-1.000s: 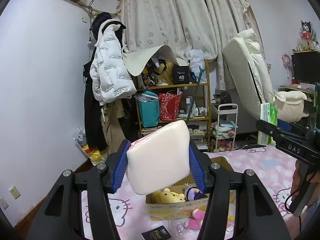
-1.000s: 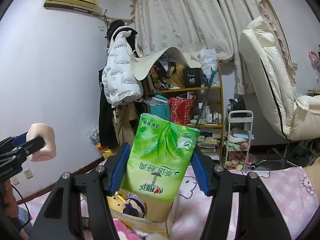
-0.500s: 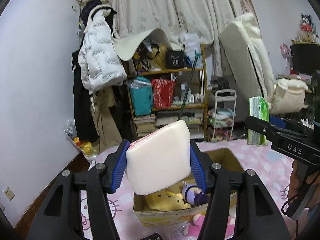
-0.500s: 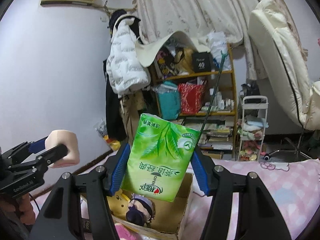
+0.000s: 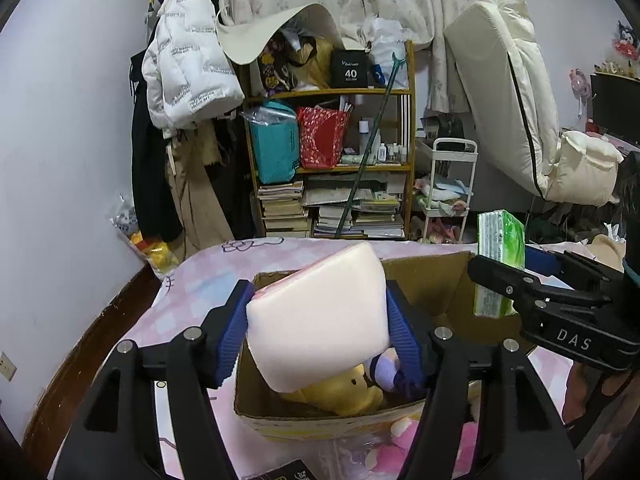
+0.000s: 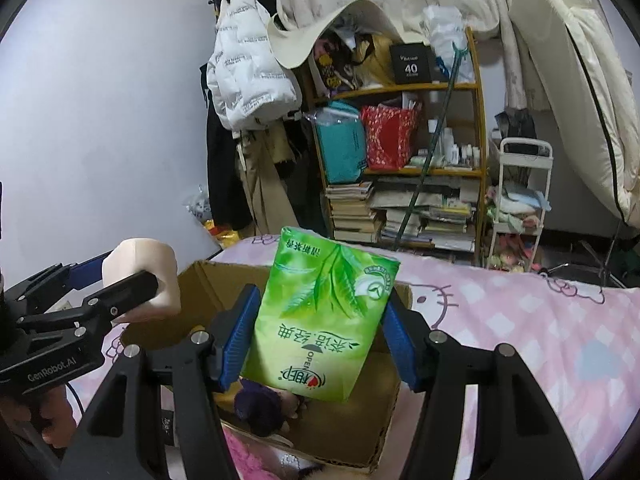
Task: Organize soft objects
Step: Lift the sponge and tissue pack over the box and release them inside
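My left gripper (image 5: 316, 328) is shut on a pale pink foam cushion (image 5: 320, 316) and holds it over the open cardboard box (image 5: 432, 280) on the pink bed. A yellow plush (image 5: 340, 394) and a purple-haired doll (image 5: 386, 368) lie in the box. My right gripper (image 6: 320, 328) is shut on a green tissue pack (image 6: 320, 316) above the same box (image 6: 208, 280). The pack also shows in the left wrist view (image 5: 498, 256), and the cushion shows in the right wrist view (image 6: 148, 272).
A pink plush (image 5: 394, 440) lies in front of the box. The pink Hello Kitty bedsheet (image 6: 520, 320) spreads to the right. Behind the bed stand a cluttered shelf (image 5: 336, 160), a white cart (image 5: 448, 188), hanging coats (image 5: 188, 64) and a cream mattress (image 5: 508, 80).
Both grippers have tilted down and moved closer to the box, each still holding its object. The box now fills more of both views.
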`<state>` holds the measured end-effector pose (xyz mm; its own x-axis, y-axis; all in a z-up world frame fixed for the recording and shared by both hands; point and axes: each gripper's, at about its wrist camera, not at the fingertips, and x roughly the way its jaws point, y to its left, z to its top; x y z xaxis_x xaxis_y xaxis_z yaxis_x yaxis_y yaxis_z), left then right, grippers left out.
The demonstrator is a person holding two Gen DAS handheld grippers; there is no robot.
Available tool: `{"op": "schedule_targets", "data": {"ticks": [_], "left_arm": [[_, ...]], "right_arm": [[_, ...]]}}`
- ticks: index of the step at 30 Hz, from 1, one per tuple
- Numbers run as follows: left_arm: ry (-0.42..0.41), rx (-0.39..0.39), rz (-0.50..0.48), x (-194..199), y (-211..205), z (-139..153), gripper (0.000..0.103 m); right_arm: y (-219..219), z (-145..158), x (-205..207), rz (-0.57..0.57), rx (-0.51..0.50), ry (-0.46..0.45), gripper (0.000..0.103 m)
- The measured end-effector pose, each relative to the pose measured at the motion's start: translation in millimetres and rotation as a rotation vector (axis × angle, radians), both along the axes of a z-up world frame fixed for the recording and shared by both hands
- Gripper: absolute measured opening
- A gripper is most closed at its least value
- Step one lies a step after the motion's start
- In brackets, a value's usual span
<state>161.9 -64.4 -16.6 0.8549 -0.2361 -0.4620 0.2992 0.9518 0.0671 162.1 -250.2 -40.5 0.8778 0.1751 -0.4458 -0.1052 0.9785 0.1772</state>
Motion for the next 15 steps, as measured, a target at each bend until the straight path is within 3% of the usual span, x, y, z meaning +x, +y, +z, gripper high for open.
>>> {"op": "schedule_targets", "data": {"ticks": [3,6,10,15], "left_arm": [[0.022,0.007,0.011,2.9,-0.2,-4.6,0.070],[0.009,0.005,0.016,-1.8,0.9,-3.3,0.084],[-0.010,0.013,0.025,-8.4,2.4,2.1,0.086],[0.001,0.018,0.040,-16.6,9.8,6.7,0.091]], "right_arm": [[-0.2,-4.3,3.0,0.007,-0.003,0.028,0.064],[-1.7,-6.6,6.1,0.014,0.007,0.050,0.065],[-4.8,-4.1,1.2,0.008,0.031,0.047,0.082],[-8.4,2.1,-9.7,-0.010,0.045,0.041,0.092]]}}
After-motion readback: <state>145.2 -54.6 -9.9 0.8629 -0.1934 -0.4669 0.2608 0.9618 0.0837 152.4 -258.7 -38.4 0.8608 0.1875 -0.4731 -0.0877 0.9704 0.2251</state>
